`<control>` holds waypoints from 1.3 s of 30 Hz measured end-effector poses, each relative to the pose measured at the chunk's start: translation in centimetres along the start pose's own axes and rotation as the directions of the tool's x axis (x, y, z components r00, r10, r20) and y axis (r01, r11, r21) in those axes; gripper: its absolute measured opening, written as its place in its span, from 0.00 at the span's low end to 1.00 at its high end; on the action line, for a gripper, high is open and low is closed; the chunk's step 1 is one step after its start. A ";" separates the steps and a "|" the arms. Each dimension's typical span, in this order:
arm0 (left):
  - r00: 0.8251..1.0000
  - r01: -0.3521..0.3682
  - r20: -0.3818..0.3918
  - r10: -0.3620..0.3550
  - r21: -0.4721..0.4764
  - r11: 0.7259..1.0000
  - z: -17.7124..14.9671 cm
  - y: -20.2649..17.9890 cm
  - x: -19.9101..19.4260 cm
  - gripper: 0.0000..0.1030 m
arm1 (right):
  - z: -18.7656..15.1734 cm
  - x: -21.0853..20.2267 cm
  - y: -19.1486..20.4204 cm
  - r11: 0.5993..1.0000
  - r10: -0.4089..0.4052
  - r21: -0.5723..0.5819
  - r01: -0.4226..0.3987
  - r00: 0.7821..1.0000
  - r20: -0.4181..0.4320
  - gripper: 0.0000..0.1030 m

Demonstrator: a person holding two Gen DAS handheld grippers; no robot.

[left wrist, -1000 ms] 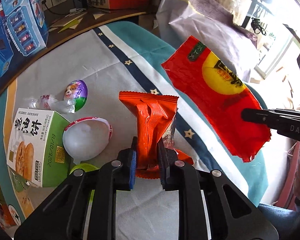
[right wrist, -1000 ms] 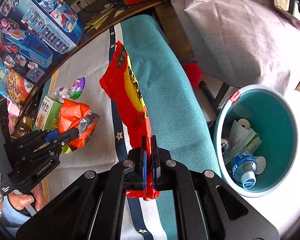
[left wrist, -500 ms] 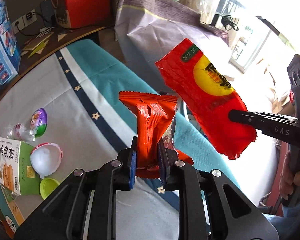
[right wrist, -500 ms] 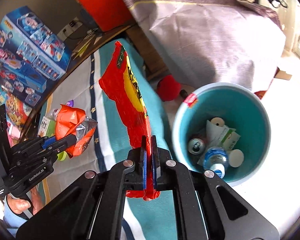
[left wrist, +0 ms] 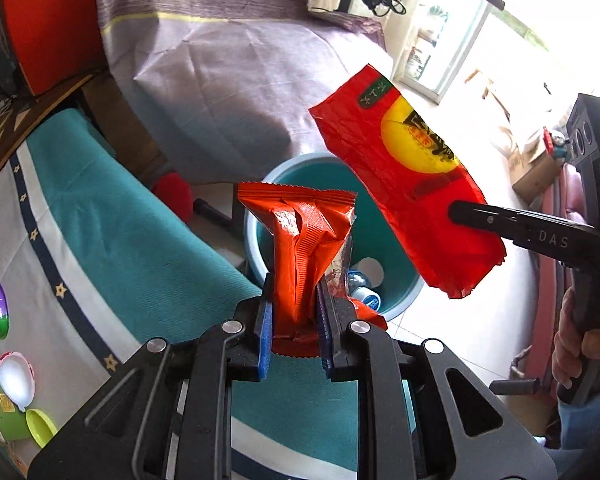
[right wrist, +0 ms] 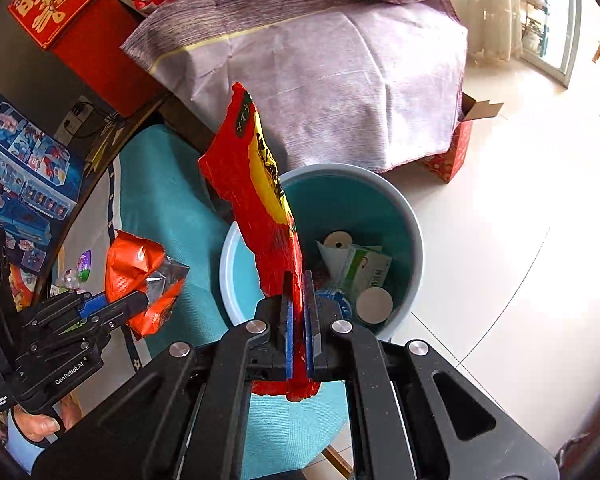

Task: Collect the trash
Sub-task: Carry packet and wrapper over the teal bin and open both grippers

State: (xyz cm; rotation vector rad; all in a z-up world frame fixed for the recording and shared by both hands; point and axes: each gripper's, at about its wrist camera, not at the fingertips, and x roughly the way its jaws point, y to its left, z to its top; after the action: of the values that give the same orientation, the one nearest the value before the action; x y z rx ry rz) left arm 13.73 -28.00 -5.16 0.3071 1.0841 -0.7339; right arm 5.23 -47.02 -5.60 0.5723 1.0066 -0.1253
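The right gripper (right wrist: pixel 296 332) is clamped on a long flat red snack wrapper (right wrist: pixel 256 184), held upright above the near rim of the round teal trash bin (right wrist: pixel 414 240) — the closer hand. The left gripper (left wrist: pixel 296 332), fingers pinching a crumpled orange foil wrapper (left wrist: pixel 300 240), hovers over the teal-clothed tabletop (left wrist: pixel 112 216); the bin lies ahead and below.

We counted two wrappers, one orange wrapper (left wrist: pixel 300 256) and one red wrapper (left wrist: pixel 404 184), two grippers, left gripper (left wrist: pixel 296 320) and right gripper (right wrist: pixel 297 320), and one teal bin (right wrist: pixel 400 216).
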 end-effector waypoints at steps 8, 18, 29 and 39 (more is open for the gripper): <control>0.997 0.039 -0.069 -0.038 0.014 0.999 1.1 -1.3 4.0 0.20 | -0.2 2.2 -2.0 0.999 -0.004 0.045 0.006 0.999 -0.051 0.04; 0.996 0.040 -0.084 -0.036 0.039 0.998 1.7 -2.8 6.2 0.58 | 0.1 3.0 -3.8 0.996 -0.025 0.079 0.031 0.997 -0.073 0.05; 0.999 0.008 -0.053 -0.007 0.026 1.000 1.5 -1.9 4.6 0.89 | 0.2 3.7 -3.8 0.996 -0.027 0.080 0.034 0.996 -0.088 0.07; 0.996 0.011 -0.086 -0.014 -0.029 1.000 0.5 -0.8 4.5 0.95 | 0.2 3.9 -3.3 0.994 -0.050 0.089 0.058 0.995 -0.087 0.75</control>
State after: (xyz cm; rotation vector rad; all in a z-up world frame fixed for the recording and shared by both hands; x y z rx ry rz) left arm 14.71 -30.61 -8.80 0.3102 1.1783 -0.7212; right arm 6.27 -49.32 -10.04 0.6382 1.1033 -0.1972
